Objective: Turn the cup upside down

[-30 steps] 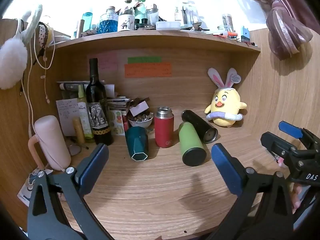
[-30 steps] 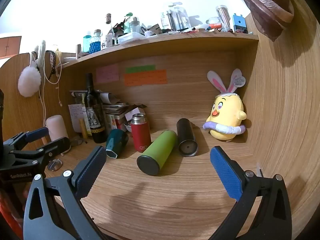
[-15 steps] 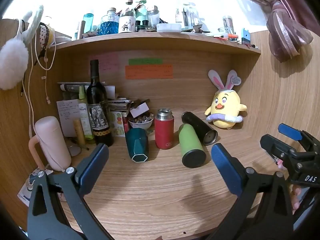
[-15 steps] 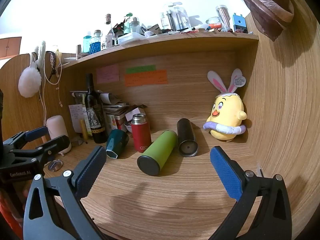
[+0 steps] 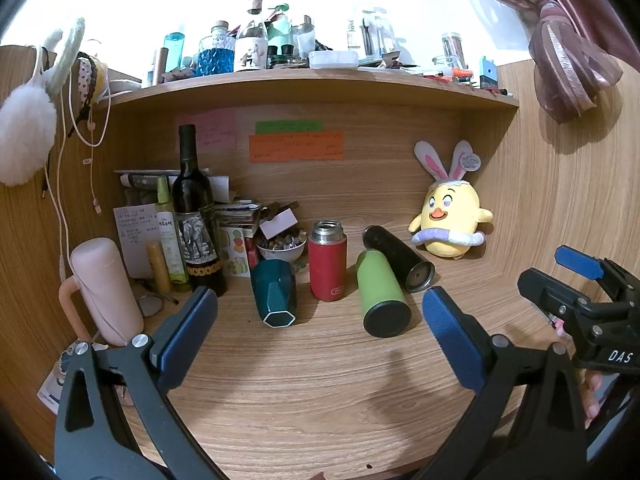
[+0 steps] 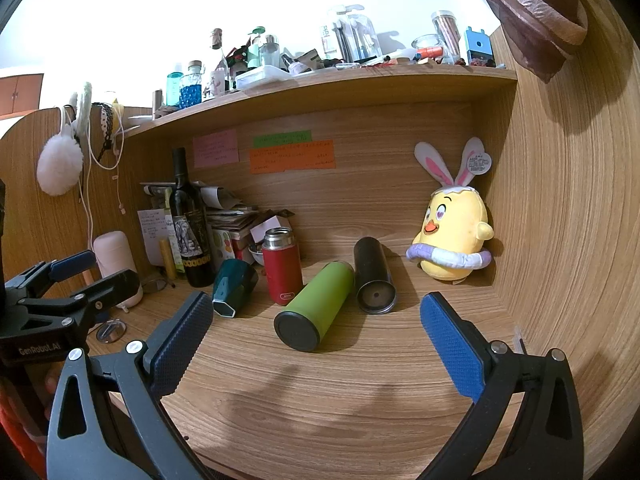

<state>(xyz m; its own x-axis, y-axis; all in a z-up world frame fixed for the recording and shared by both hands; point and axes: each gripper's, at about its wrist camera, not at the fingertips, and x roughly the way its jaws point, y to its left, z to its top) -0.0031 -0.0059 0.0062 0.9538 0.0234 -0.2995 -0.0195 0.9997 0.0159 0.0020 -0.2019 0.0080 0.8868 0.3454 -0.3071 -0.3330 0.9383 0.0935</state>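
Both my grippers, left gripper (image 5: 320,330) and right gripper (image 6: 316,334), hang wide open, empty, barely moved in the last second. No approach yet. Beyond, on the table (image 5: 320,392), the teal cup (image 5: 275,296) lies tipped, base toward me, beside the red flask (image 5: 327,264). Flip not started.

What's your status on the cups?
Both grippers open, empty: left, right. Red cup upright; teal, green, black lying down. Nothing blocking the approach.
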